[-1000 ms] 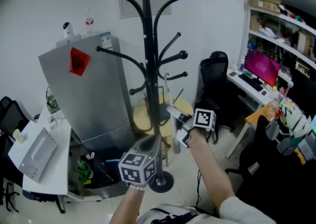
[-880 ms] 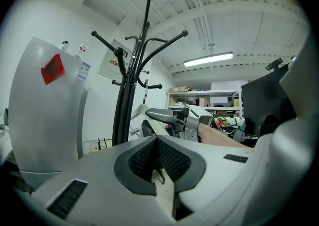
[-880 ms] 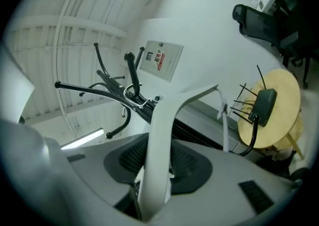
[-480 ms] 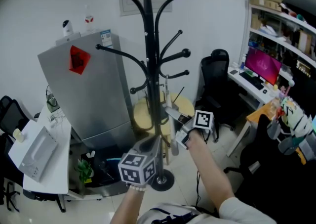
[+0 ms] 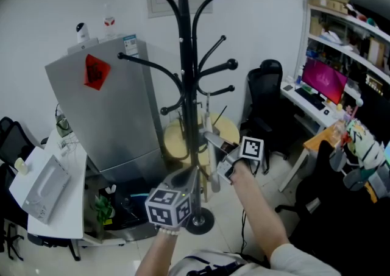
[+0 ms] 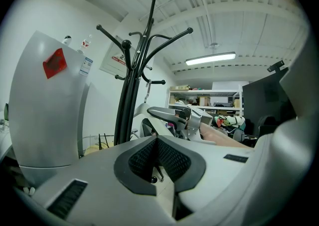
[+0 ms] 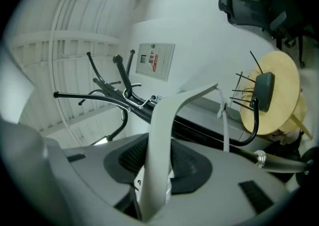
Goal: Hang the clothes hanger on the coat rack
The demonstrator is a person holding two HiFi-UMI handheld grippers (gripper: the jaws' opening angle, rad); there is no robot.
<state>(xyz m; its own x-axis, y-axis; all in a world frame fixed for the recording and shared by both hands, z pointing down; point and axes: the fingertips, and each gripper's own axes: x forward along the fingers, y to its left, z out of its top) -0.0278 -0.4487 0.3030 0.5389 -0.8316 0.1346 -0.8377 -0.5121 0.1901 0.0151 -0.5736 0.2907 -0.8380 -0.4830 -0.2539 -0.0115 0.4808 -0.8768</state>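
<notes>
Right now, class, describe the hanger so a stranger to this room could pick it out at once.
Find the tall black coat rack before the grey fridge. Just right of its pole, the right gripper clamps the hanger: a pale flat band with a wire hook, unlike the rack's round black arms.

White wall (image 5: 49, 13), grey fridge (image 5: 116, 116), round stool (image 5: 173, 145), black chair (image 5: 268, 95), desk (image 5: 301, 105) w/ monitor (image 5: 325, 83).
</notes>
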